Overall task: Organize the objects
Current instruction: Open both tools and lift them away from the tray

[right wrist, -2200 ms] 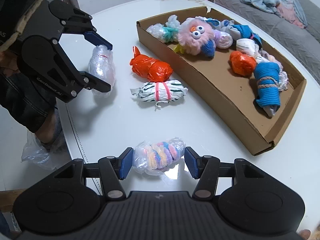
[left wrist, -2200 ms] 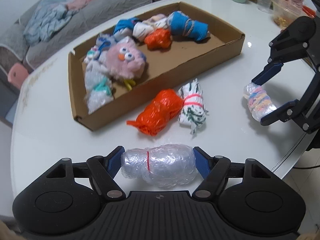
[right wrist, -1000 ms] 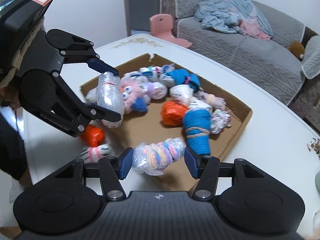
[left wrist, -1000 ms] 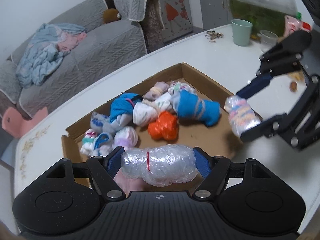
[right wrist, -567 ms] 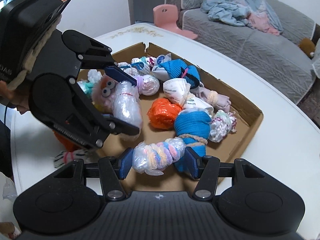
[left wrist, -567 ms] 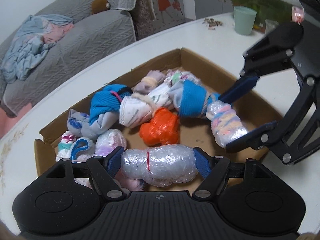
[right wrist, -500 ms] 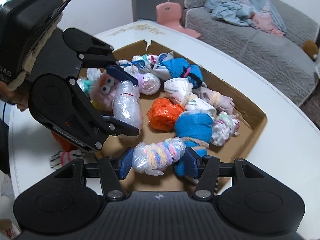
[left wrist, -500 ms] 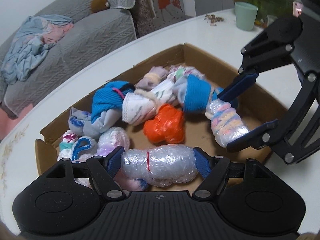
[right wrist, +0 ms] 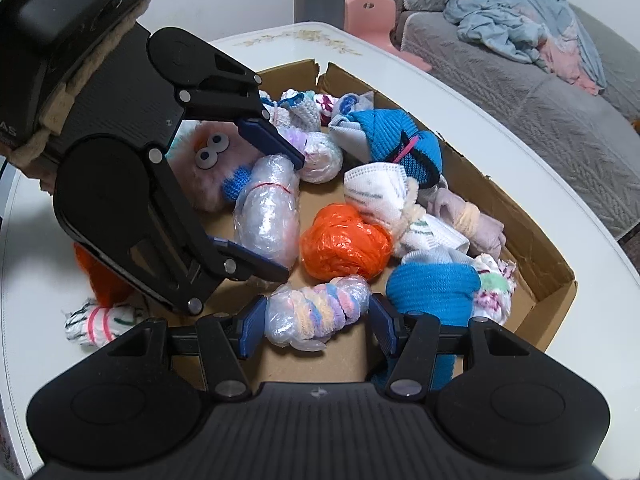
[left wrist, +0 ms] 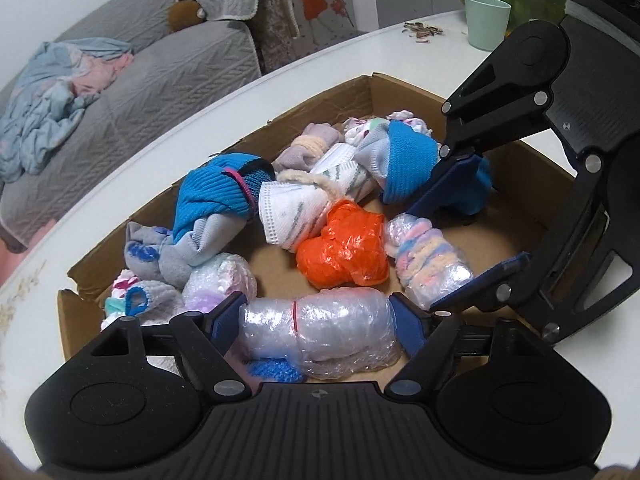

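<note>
My left gripper (left wrist: 318, 326) is shut on a clear bubble-wrap bundle (left wrist: 320, 334) tied with a red band, held low inside the cardboard box (left wrist: 304, 96). The bundle also shows in the right wrist view (right wrist: 266, 216). My right gripper (right wrist: 316, 320) is shut on a plastic-wrapped pastel yarn roll (right wrist: 316, 316), low in the box beside an orange plastic ball (right wrist: 344, 242). The roll also shows in the left wrist view (left wrist: 430, 264). The box holds several bundles: blue knit rolls (left wrist: 218, 200), a face mask bundle (left wrist: 296, 206) and a pink fuzzy toy (right wrist: 210, 168).
An orange bundle (right wrist: 100, 276) and a white striped bundle with a pink band (right wrist: 100, 322) lie on the white table (right wrist: 520, 136) outside the box's near wall. A green cup (left wrist: 486, 20) stands at the table's far side. A grey sofa (left wrist: 120, 52) is behind.
Both grippers have carried their bundles from the table over the box and lowered them inside, drawing close together beside the orange ball.
</note>
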`<action>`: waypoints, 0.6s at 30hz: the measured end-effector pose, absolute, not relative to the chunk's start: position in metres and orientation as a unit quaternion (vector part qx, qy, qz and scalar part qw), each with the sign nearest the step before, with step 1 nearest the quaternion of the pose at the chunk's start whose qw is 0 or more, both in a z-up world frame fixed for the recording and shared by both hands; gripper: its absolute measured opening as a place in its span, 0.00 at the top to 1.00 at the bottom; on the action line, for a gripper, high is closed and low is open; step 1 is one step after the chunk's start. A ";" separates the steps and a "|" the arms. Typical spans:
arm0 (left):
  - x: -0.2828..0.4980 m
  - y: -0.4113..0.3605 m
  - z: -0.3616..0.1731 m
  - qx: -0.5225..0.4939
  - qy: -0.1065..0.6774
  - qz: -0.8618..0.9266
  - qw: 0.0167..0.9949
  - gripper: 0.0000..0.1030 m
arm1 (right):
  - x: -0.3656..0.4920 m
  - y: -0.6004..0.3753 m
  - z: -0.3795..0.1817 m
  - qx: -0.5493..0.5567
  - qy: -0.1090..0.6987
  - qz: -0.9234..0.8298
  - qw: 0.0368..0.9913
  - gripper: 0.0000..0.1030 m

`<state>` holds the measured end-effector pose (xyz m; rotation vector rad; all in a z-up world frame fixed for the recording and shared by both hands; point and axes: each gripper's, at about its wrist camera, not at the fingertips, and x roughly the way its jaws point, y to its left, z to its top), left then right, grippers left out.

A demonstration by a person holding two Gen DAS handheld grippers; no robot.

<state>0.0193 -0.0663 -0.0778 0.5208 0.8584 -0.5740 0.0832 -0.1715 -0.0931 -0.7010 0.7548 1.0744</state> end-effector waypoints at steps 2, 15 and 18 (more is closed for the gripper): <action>0.019 -0.067 -0.078 0.249 0.405 -0.268 0.838 0.20 | 0.083 -0.171 -0.094 -0.320 0.340 0.488 0.737 0.50; 0.012 -0.065 -0.072 0.259 0.407 -0.254 0.839 0.11 | 0.080 -0.174 -0.097 -0.335 0.340 0.480 0.736 0.46; 0.010 -0.064 -0.066 0.254 0.405 -0.251 0.842 0.09 | 0.079 -0.176 -0.094 -0.335 0.339 0.481 0.736 0.44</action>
